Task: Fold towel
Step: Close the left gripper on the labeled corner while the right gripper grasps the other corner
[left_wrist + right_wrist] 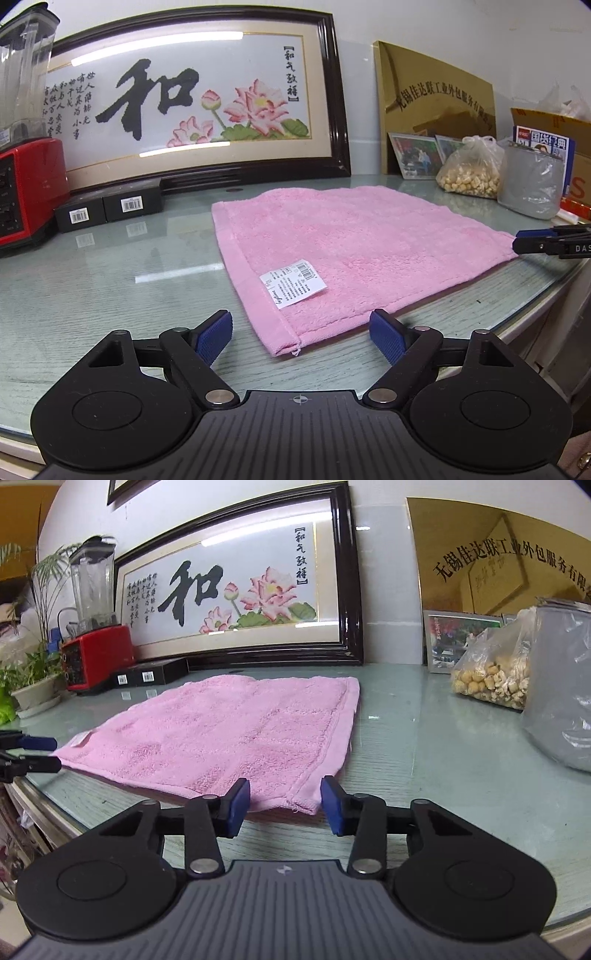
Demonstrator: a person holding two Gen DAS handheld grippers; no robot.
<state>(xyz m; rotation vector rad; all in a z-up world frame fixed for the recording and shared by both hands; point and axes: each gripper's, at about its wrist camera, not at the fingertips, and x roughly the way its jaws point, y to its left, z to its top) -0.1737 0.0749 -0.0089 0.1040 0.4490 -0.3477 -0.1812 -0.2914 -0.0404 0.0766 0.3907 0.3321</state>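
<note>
A pink towel [347,251] lies flat on the glass-topped table [92,280], with a white label [293,282] near its near-left corner. My left gripper [301,334] is open, its blue pads either side of the towel's near-left corner, just short of it. In the right wrist view the same towel [236,734] lies spread out, and my right gripper [284,805] is open with the towel's near-right corner between its pads. The right gripper's tip shows in the left wrist view [546,242] at the towel's right edge; the left gripper's tip shows in the right wrist view [31,753].
A framed calligraphy picture [199,99] leans on the back wall. A red blender [26,147] and two black boxes [110,208] stand at the left. A bag of nuts [469,173], a grey bag [532,181], photos and a gold plaque [436,99] stand at the right. The table edge runs close on the right.
</note>
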